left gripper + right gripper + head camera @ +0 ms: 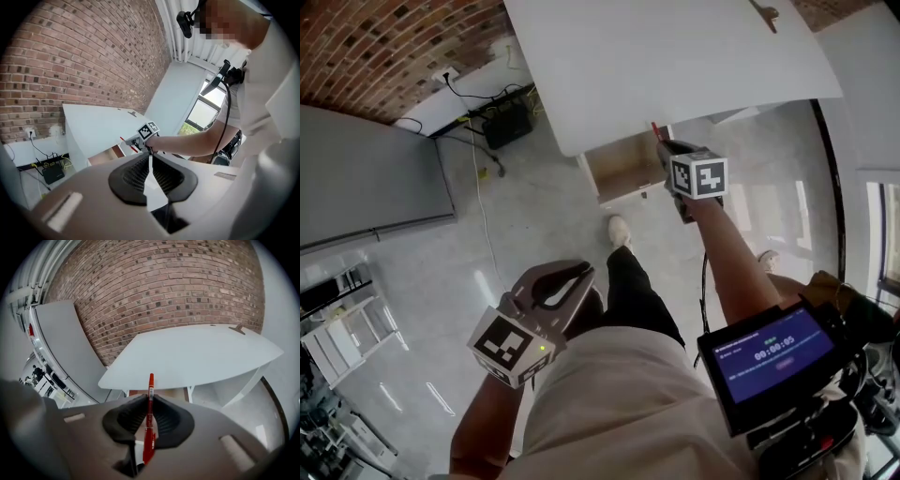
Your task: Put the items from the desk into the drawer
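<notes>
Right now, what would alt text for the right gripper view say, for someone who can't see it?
The right gripper is shut on a red pen whose tip sticks out past the jaws. Ahead stands a white desk with an open drawer under its top, and a brick wall behind.

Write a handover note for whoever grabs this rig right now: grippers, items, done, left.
Left gripper: jaws shut, nothing in them, hanging low by the person's side.
Right gripper: jaws shut on a slim red plastic pen, held at the open wood-lined drawer under the white desk.
Done: drawer open, pen in the jaws.
Left: release the pen into the drawer. Next is probably the small grey object at the desk's far edge, too small to identify.
</notes>
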The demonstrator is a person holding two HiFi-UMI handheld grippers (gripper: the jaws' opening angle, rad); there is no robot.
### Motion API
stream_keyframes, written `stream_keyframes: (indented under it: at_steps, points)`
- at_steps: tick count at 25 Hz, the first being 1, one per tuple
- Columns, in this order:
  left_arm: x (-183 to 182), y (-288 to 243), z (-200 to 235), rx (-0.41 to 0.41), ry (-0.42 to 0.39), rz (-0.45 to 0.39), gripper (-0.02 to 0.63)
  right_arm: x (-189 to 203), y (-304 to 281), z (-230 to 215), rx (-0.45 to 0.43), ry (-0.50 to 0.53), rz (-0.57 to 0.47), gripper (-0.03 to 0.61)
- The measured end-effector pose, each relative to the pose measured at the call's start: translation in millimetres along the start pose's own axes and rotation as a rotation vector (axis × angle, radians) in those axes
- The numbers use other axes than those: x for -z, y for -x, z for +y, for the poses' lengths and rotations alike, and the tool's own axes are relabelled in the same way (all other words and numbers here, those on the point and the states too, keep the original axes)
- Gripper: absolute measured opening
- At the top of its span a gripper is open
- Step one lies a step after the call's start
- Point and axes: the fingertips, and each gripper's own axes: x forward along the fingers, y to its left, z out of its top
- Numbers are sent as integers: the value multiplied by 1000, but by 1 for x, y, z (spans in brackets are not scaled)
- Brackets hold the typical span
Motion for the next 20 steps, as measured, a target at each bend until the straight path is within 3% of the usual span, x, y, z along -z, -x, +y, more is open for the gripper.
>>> stream_keyframes:
  at_steps: [6,13,20]
  points:
    - [19,11,-10,33,-12,14,31,51,1,10,8,-39,22,43]
    - [37,12,-28,12,11,42,31,81,-32,1,-12,-58,59,43]
    - [52,-14,3,15,44,40,31,88,-123,-5,-27,-59,96,43]
